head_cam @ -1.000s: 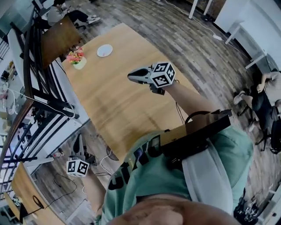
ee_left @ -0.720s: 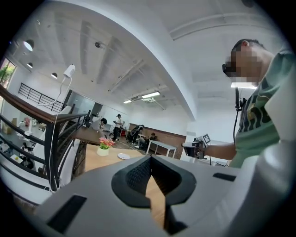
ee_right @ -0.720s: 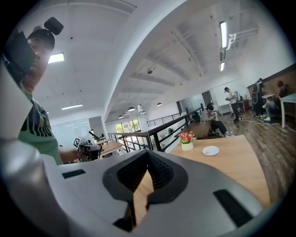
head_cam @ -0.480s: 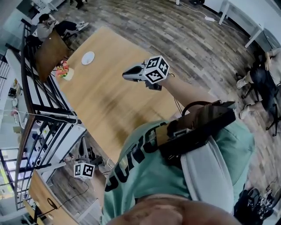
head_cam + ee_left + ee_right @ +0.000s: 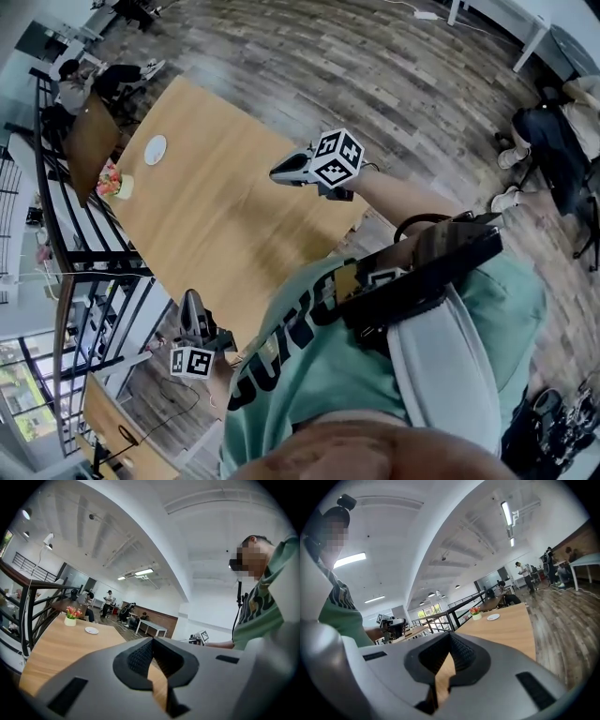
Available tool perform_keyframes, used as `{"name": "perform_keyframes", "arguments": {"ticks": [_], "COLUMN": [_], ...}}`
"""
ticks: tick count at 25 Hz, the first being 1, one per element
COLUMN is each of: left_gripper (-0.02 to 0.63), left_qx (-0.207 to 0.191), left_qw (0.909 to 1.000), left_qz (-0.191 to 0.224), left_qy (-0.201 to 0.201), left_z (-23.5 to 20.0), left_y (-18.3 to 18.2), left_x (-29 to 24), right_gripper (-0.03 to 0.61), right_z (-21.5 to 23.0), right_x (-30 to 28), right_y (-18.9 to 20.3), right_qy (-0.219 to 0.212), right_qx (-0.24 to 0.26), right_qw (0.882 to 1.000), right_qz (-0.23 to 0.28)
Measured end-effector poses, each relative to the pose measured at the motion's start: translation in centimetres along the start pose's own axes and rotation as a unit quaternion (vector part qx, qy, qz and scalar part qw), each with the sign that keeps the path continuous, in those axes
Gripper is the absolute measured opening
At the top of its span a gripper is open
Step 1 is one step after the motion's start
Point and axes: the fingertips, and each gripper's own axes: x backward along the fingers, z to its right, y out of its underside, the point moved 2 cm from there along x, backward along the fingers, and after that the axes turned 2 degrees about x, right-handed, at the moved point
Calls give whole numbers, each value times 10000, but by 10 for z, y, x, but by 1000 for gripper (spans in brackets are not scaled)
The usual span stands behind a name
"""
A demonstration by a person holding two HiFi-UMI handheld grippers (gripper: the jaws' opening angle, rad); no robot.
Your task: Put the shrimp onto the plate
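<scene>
- head view: the plate [image 5: 155, 148] sits small in the upper left, at the far end of the table [image 5: 225, 225], with a flower pot [image 5: 116, 184] just beside it. no shrimp shows anywhere, and the plate is too small to tell what's on it.
- the right gripper [image 5: 276, 172] hovers over the table's right edge at mid-frame, well apart from the plate. the left gripper [image 5: 190, 298] hangs at lower left, off the table's near edge, near the railing [image 5: 66, 253].
- the risk as i judge it: a long reach to that plate could clip the flower pot, and the left gripper swinging in could knock the table edge or the railing.
- left gripper view: jaws pressed together, nothing between them. the plate [image 5: 91, 630] and flower pot [image 5: 71, 616] sit at middle left, far off, with people and desks beyond.
- right gripper view: jaws clenched too and empty, with only table wood showing through the gap beneath. the plate [image 5: 492, 617] is right of centre, the flower pot [image 5: 476, 613] beside it.
- both are shut and no shrimp is in sight, so a blind grab is the danger. whether a shrimp already lies on that plate, can't say.
</scene>
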Motion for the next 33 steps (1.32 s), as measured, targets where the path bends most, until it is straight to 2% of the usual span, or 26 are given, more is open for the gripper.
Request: {"name": "perform_keyframes", "arguments": {"ticks": [5, 9, 12, 17, 23, 33], "left_gripper": [6, 6, 6, 6, 6, 6], "left_qx": [-149, -256, -184, -115, 7, 54], "left_qw": [9998, 9990, 9986, 9980, 9983, 9980], "left_qz": [-52, -1, -35, -37, 128, 192], "left_qy": [126, 363, 500, 616, 566, 592], "left_z": [13, 6, -14, -50, -68, -54], "left_y": [-10, -16, -14, -16, -17, -9], "left_x": [-1, 12, 38, 77, 83, 71], "right_gripper": [8, 8, 8, 8, 8, 7], "right_z": [-17, -47, -81, -127, -130, -124], "right_x": [14, 7, -19, -79, -104, -94], "right_y": [-4, -15, -16, -10, -22, -22], "right_qy": [-12, 43, 72, -47, -151, -275], "right_qx": [-60, 132, 114, 201, 348, 404], "right_qw": [9996, 9987, 9984, 9993, 9993, 9988], "right_qz": [294, 486, 553, 309, 60, -78]}}
